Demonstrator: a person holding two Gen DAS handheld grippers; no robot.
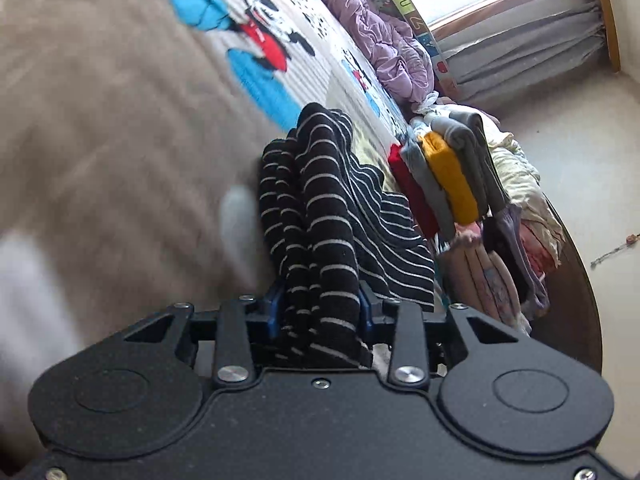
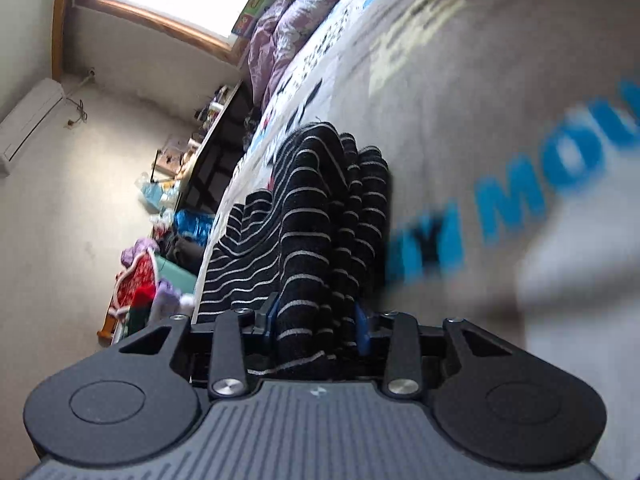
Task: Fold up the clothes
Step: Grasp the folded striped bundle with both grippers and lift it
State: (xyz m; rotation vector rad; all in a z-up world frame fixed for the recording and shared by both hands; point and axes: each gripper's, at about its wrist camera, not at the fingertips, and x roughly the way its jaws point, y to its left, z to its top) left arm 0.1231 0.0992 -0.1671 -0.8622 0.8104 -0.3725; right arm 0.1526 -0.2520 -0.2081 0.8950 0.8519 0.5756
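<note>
We find the striped garment (image 1: 320, 216) to be a soft, matt knit cloth, black with thin pale stripes, its surface slightly fuzzy. The left tool (image 1: 320, 312) and the right tool (image 2: 316, 320) are of matt black plastic with a fine grain, carrying bright, polished metal screw heads and glossy blue pads. We note the bed cover (image 1: 120, 120) as matt printed cloth. The quilt (image 1: 384, 40) is a crumpled lilac cloth with a faint sheen. The window frame (image 2: 160, 20) looks like varnished wood.
</note>
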